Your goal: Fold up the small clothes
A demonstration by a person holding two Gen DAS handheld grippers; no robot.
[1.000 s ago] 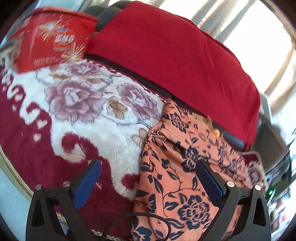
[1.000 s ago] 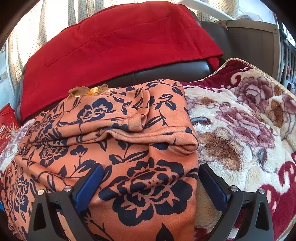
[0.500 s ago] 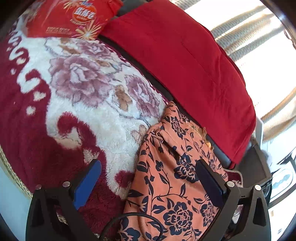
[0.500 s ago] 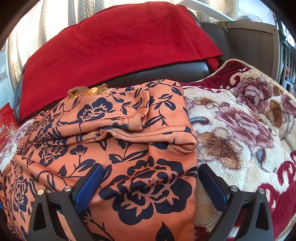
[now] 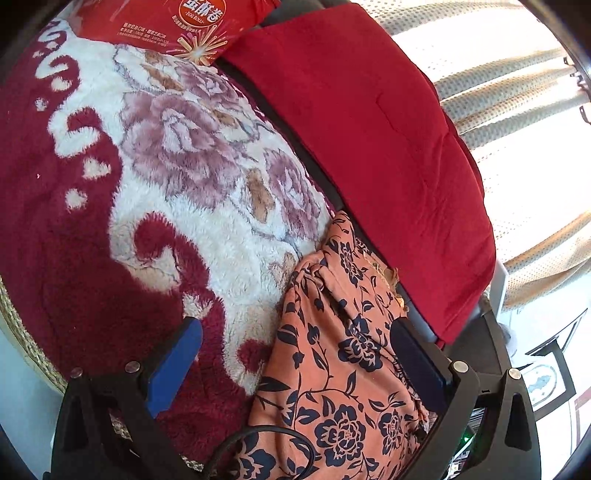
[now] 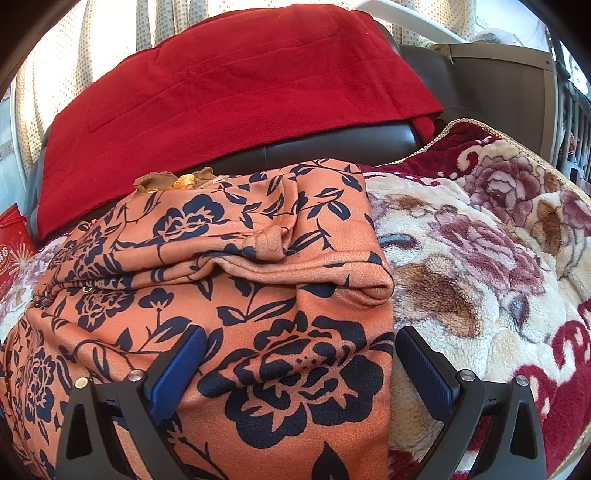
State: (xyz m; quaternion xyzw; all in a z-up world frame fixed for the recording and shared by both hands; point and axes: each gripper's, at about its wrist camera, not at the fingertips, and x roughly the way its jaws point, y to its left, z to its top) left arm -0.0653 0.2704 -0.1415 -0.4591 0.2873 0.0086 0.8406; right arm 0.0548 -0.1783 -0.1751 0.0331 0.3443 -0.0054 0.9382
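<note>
Presently, findings as follows.
Garment: orange floral garment (image 6: 258, 295) lies folded on the fleece blanket (image 6: 480, 266), filling centre and lower left of the right wrist view; lower centre of the left wrist view (image 5: 340, 362).
Fold: one rolled edge crosses mid-frame in the right view.
Left claw (image 5: 295, 354): jaws spread wide, gripping nothing; blue pad over the blanket (image 5: 110, 221), dark pad at the garment's right edge, contact unclear.
Right claw (image 6: 299, 354): jaws spread, straddling the garment's near corner, not pinching it.
Backrest: red cloth (image 6: 229, 96) draped across upper frame.
Upper left, left view: red snack bag (image 5: 177, 22) on the blanket.
</note>
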